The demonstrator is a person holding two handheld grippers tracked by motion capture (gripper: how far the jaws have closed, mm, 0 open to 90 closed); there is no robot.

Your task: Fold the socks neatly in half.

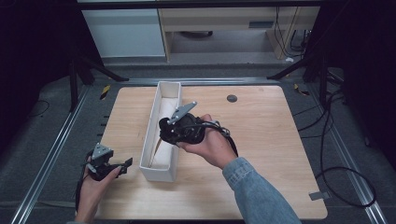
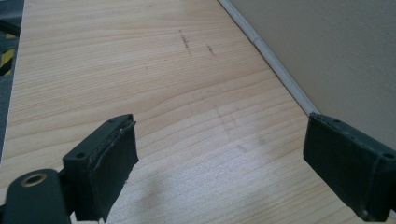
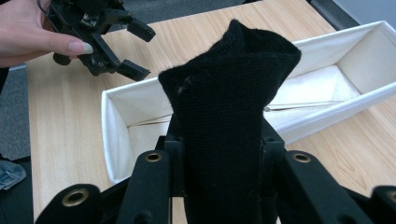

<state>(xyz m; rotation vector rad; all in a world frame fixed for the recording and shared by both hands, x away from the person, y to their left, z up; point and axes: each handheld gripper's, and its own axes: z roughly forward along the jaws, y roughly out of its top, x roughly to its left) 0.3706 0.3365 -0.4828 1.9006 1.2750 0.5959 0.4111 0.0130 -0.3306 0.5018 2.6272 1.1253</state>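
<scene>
Black sock (image 3: 224, 121) clamped in right tool (image 3: 219, 154), above white box (image 3: 116, 121)

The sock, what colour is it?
Black. The sock shows best in the right gripper view, clamped in the right gripper.

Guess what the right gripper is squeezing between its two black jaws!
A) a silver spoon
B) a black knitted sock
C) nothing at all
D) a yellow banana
B: in the right gripper view the right gripper has its jaws closed on a black knitted sock, which sticks up in front of the long white fabric box on the wooden table.
</scene>
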